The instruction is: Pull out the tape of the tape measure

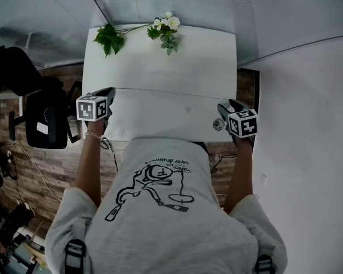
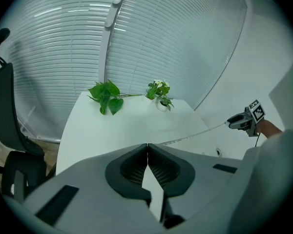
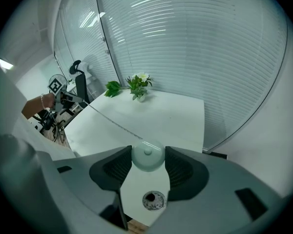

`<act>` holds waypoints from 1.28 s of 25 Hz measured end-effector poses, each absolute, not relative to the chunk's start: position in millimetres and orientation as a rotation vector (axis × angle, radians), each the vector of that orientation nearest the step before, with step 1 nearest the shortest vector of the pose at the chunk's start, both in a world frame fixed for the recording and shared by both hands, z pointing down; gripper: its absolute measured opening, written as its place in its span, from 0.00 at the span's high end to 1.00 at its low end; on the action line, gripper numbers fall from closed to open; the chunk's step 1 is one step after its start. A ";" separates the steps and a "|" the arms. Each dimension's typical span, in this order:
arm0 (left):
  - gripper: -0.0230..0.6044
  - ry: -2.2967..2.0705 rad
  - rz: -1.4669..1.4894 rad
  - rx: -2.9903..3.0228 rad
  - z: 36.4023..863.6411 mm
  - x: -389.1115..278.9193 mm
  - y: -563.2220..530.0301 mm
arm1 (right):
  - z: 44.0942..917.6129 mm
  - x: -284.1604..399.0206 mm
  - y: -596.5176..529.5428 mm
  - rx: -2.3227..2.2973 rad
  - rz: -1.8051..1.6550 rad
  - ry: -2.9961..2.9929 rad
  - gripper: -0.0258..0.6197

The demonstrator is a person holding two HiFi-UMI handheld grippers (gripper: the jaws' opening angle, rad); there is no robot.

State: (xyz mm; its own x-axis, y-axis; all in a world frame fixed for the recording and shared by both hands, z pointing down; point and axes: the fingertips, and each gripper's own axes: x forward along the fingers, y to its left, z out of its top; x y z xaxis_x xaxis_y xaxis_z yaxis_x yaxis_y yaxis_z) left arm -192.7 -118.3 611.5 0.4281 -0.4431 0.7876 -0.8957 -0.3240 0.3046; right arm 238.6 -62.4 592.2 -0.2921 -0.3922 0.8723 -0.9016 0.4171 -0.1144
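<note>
1. One tape measure, a pale round plastic case (image 3: 147, 158), sits over the near edge of the table. It is clamped between the two jaws of the right gripper (image 3: 148, 150).
2. One thin white tape (image 2: 193, 134) runs out of that case, stretched straight across the table top to the left gripper (image 2: 147, 149). That gripper's jaws are pressed together on the tape's end.
3. There are two grippers in all, each with one marker cube. They are held well apart, at opposite sides of the table's near edge.
4. One white rectangular table (image 1: 160, 67) has one round cable hole (image 3: 154, 199).
5. Two plants stand at the far edge: one leafy green sprig (image 1: 110, 37) and one small bunch of white flowers (image 1: 168, 27).
6. One black office chair (image 1: 43, 116) stands to the left of the table.
</note>
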 end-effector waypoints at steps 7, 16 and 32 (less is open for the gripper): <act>0.93 -1.086 0.781 1.926 624.4 -185.0 -119.5 | 611.3 245.5 -62.1 1.101 0.820 -1.836 0.62; 0.93 -1.042 0.829 1.919 654.8 -176.9 -125.5 | 647.2 251.2 -68.4 1.095 0.864 -1.805 0.62; 0.93 -1.017 0.904 1.876 701.7 -169.8 -138.4 | 704.9 252.8 -86.7 1.062 0.878 -1.747 0.62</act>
